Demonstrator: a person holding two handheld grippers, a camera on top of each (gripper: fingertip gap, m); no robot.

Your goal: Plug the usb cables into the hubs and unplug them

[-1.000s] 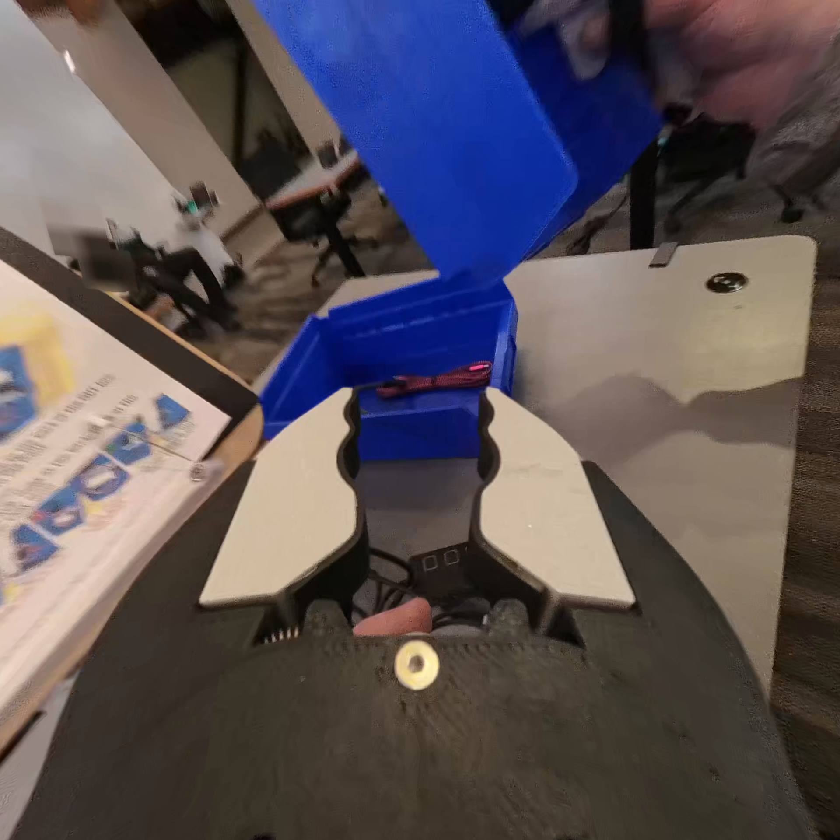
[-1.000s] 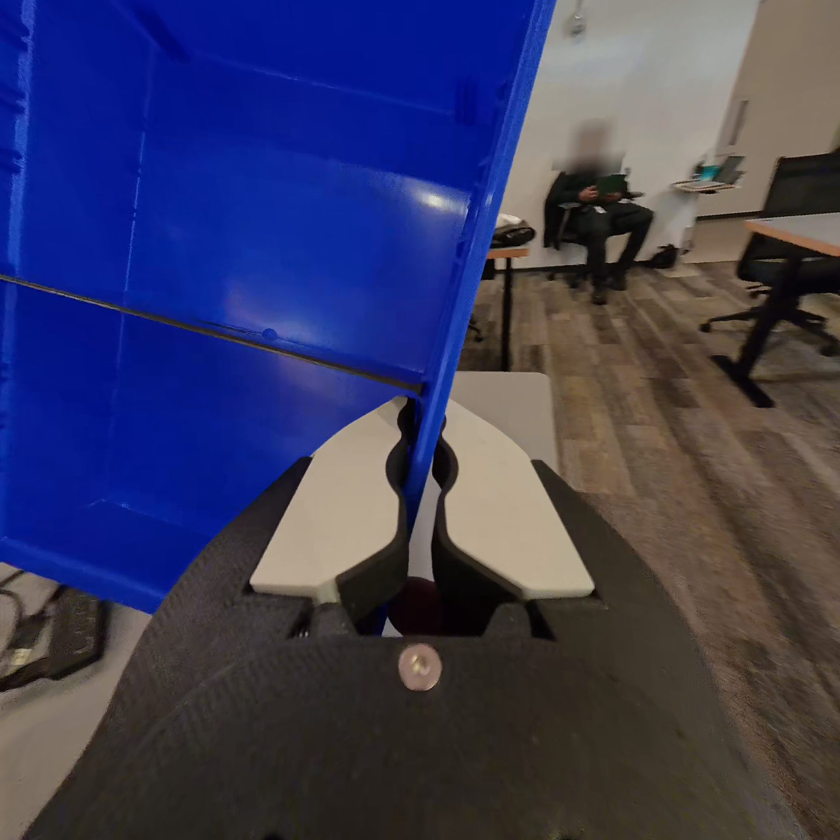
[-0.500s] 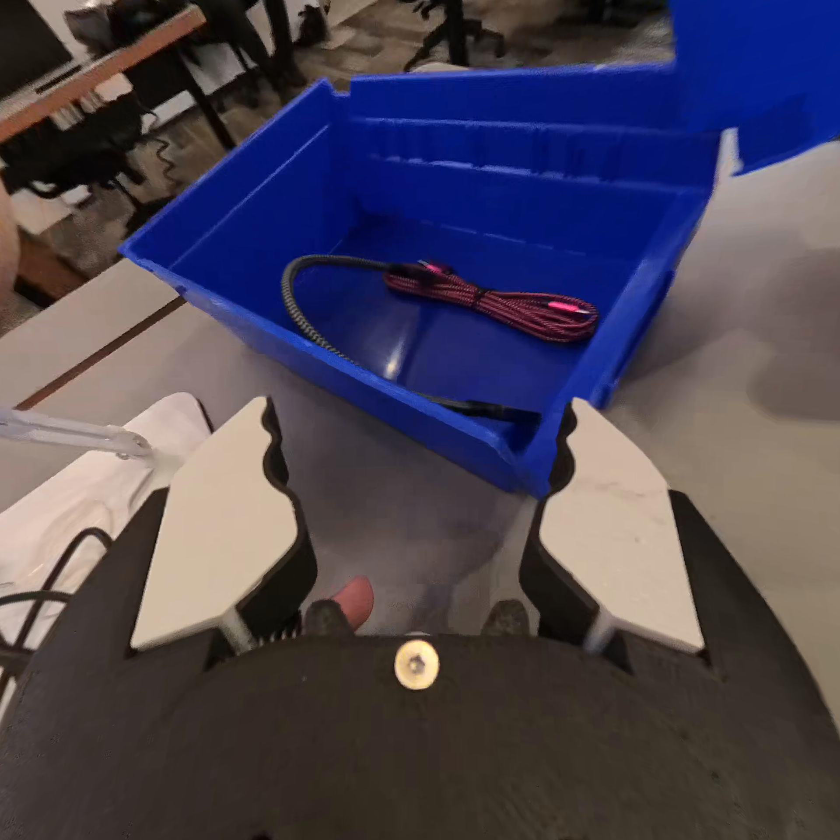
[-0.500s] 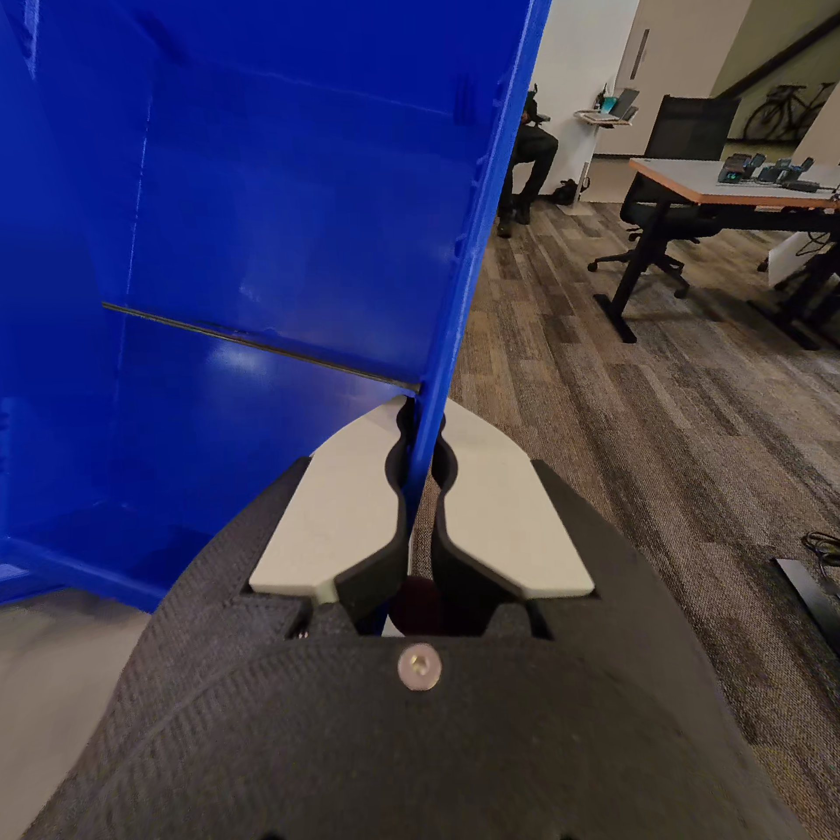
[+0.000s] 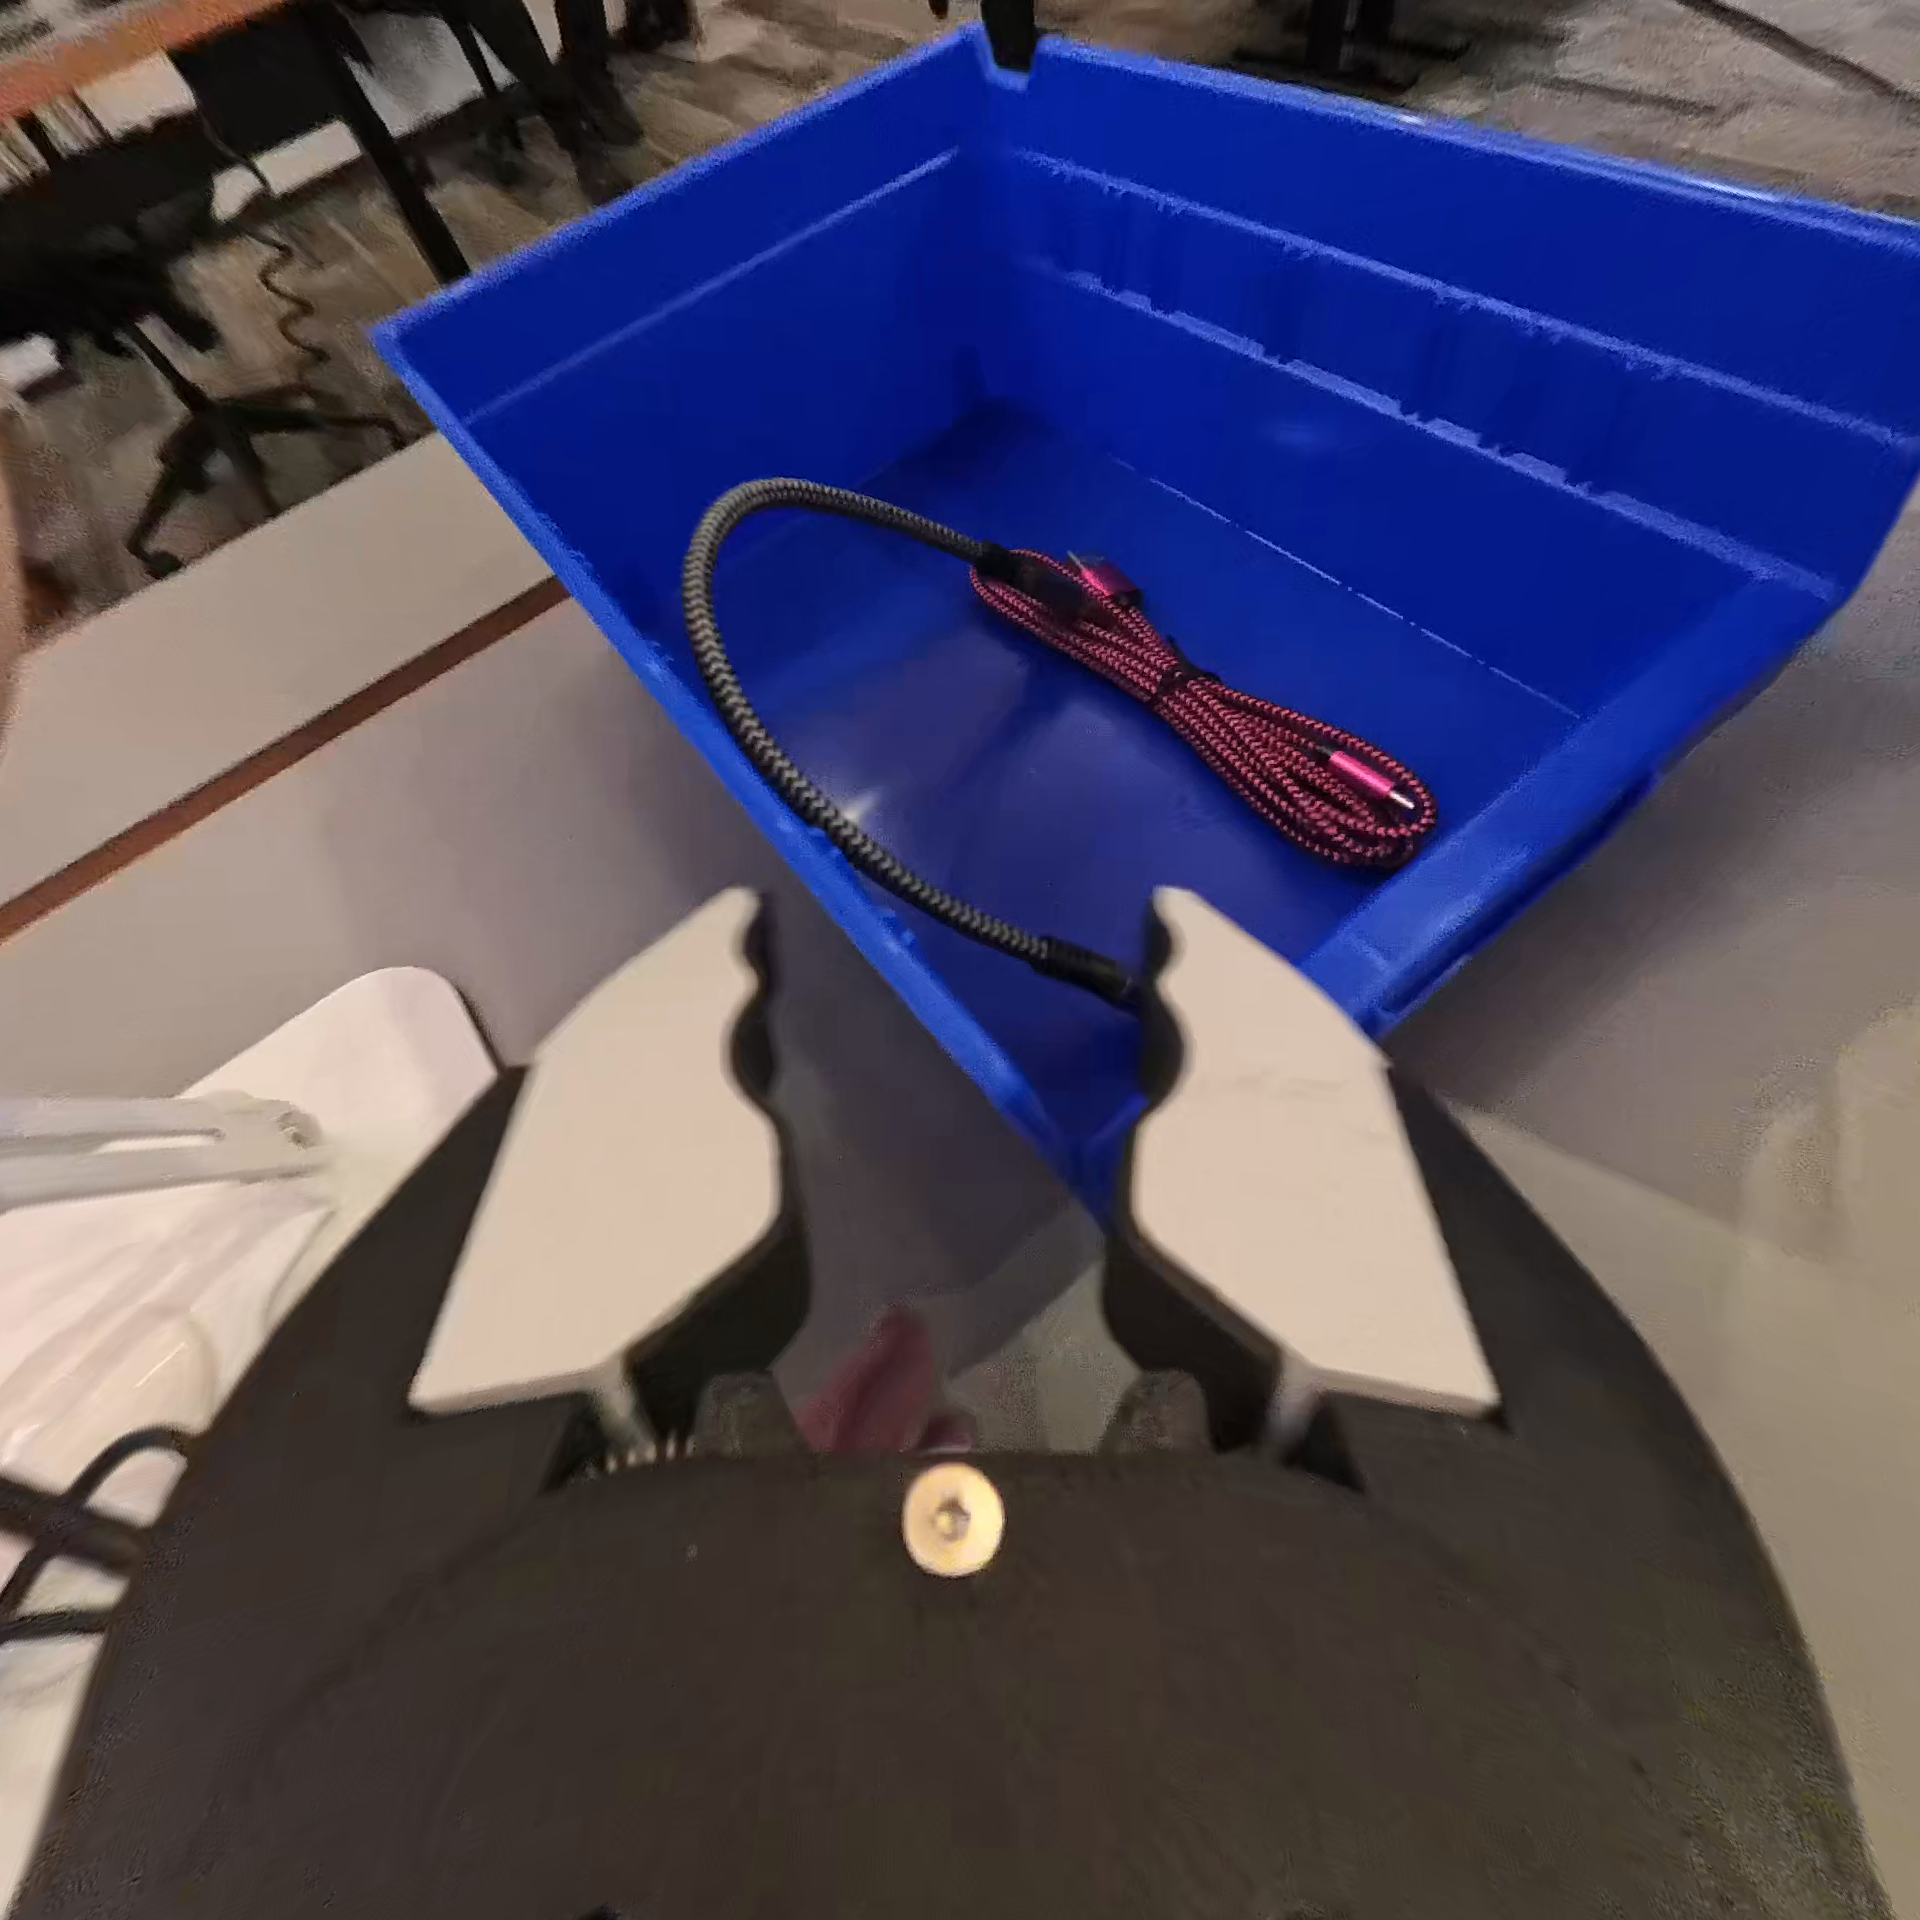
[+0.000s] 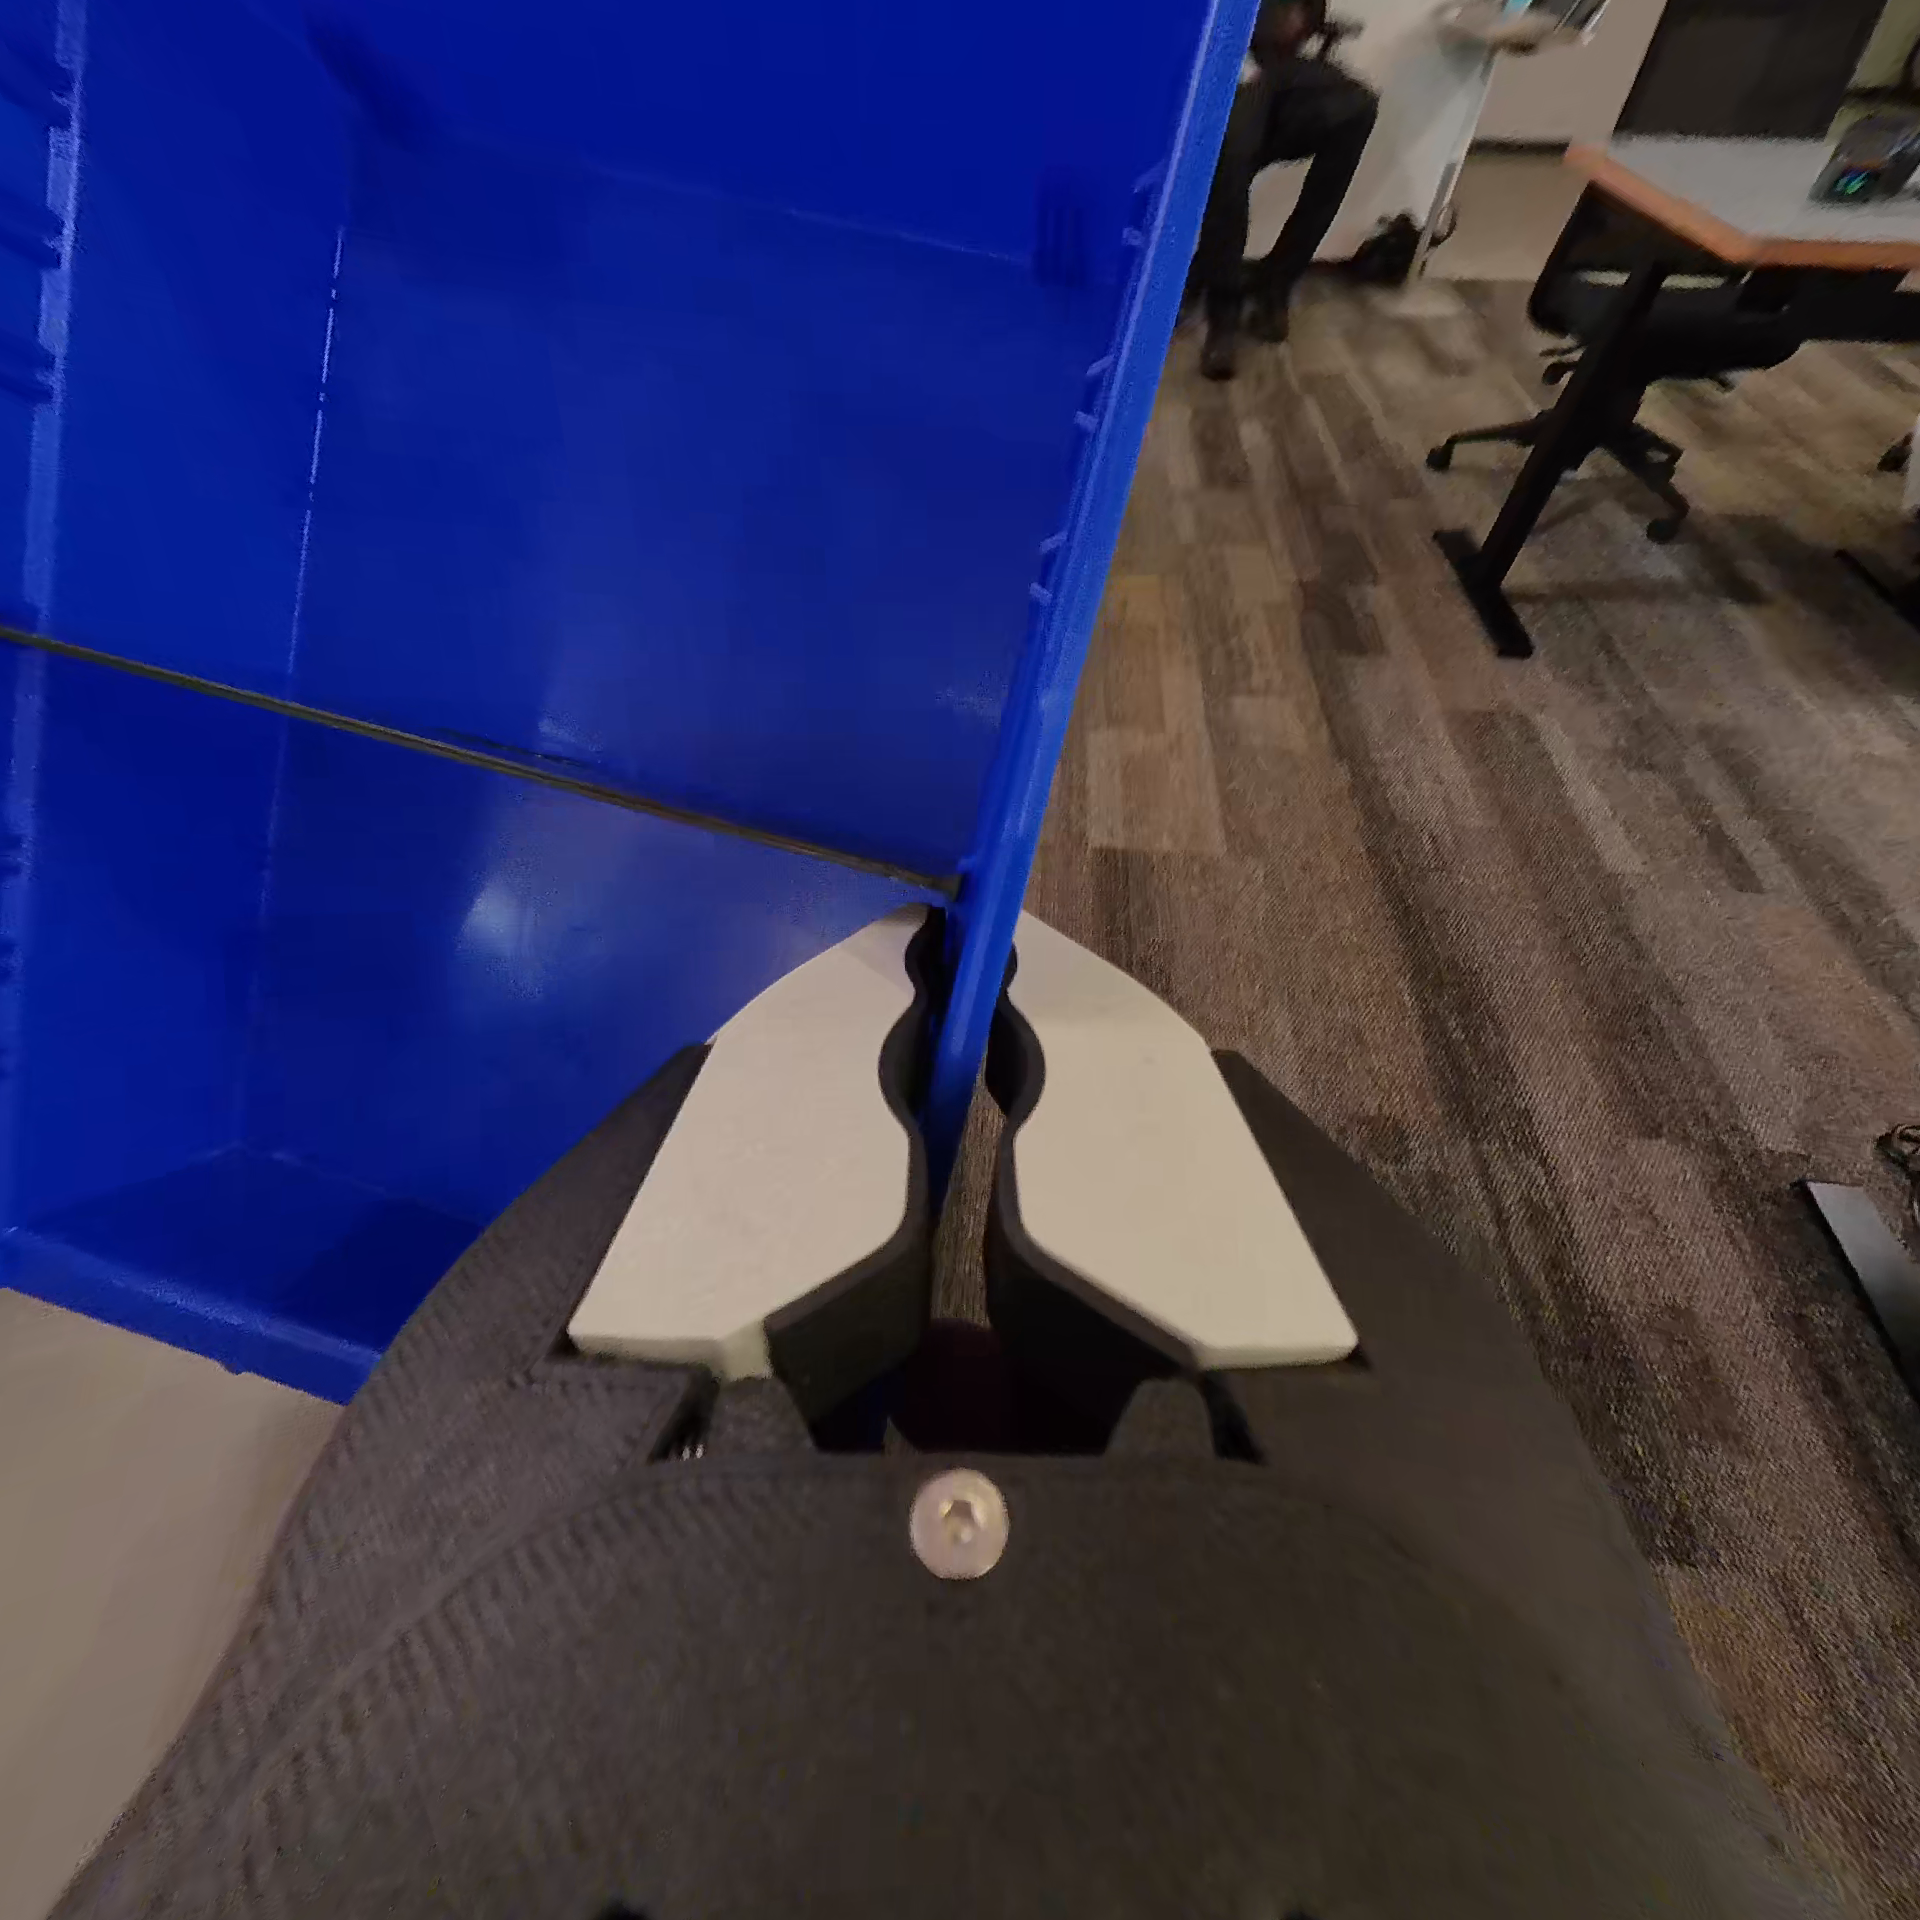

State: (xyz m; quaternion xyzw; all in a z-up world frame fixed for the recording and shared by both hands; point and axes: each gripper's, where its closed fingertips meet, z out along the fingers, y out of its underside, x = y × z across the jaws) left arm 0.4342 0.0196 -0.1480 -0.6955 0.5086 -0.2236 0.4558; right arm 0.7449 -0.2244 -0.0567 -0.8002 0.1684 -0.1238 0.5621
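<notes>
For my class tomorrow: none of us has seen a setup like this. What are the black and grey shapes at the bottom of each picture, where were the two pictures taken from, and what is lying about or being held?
There is no robot here. A person holds a two-finger tool in each hand, and a camera on each tool looks forward along its grey fingers.

The left view shows the left tool with its fingers apart, holding nothing, over a grey table. Ahead stands a blue bin. Inside it lie a black-and-grey braided cable and a coiled red braided cable. White paper lies at the left.

The right view shows the right tool closed on the thin wall of a second blue bin, gripped at its edge. Beyond it is an office floor with desks and chairs.
</notes>
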